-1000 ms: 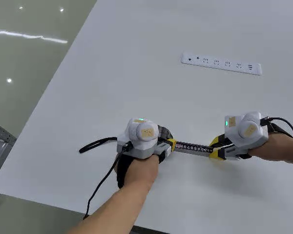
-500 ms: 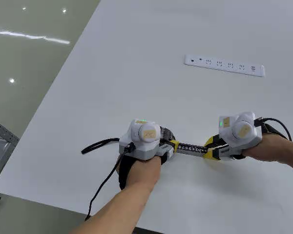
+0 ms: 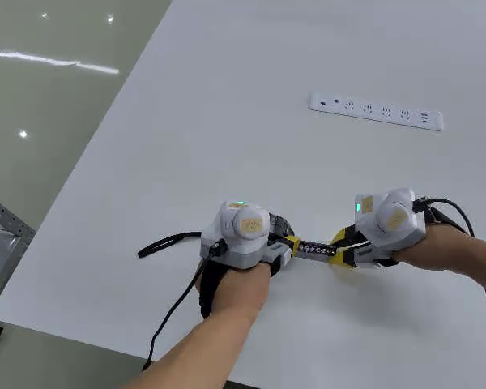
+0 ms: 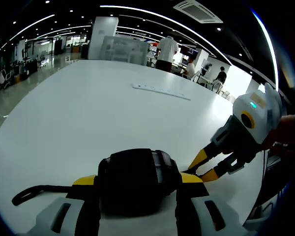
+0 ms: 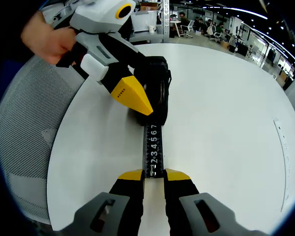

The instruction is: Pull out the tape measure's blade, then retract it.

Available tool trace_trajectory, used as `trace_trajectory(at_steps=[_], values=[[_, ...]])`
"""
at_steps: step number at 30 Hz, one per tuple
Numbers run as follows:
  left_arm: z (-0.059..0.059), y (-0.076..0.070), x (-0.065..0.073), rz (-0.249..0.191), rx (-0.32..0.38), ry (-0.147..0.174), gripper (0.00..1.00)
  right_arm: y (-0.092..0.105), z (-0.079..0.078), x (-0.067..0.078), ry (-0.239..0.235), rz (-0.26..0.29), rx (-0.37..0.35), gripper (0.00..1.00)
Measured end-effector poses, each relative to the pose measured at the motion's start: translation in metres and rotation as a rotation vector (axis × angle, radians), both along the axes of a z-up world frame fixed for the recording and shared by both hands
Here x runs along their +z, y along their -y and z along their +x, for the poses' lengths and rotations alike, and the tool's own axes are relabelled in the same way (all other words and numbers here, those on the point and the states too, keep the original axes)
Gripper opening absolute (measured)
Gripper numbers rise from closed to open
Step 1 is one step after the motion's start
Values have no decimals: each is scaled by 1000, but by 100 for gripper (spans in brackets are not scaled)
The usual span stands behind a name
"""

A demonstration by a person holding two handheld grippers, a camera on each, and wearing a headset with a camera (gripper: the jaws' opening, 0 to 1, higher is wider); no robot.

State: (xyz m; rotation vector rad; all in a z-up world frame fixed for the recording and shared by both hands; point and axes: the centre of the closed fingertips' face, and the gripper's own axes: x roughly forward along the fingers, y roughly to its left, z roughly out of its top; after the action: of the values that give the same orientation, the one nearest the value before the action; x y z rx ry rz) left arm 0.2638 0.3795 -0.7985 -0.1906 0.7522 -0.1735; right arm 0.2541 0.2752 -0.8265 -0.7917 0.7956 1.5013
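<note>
Head view: my left gripper (image 3: 277, 241) and right gripper (image 3: 340, 250) sit close together low on the white table (image 3: 227, 121), with a short run of blade (image 3: 314, 249) bridging them. A power strip (image 3: 377, 111) lies well beyond.

Left gripper view: my jaws clamp the black tape measure (image 4: 137, 179) by its case — its strap (image 4: 34, 191) lies off to the left.

Right gripper view: my jaws are pinched almost closed on the blade's tip — the numerals are readable here.
</note>
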Motion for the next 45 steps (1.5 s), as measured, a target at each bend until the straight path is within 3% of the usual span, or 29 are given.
trace_trajectory(at_steps=[45], values=[[0, -1, 0, -17, 1, -8, 58, -52, -5, 1, 4, 33, 24, 12]])
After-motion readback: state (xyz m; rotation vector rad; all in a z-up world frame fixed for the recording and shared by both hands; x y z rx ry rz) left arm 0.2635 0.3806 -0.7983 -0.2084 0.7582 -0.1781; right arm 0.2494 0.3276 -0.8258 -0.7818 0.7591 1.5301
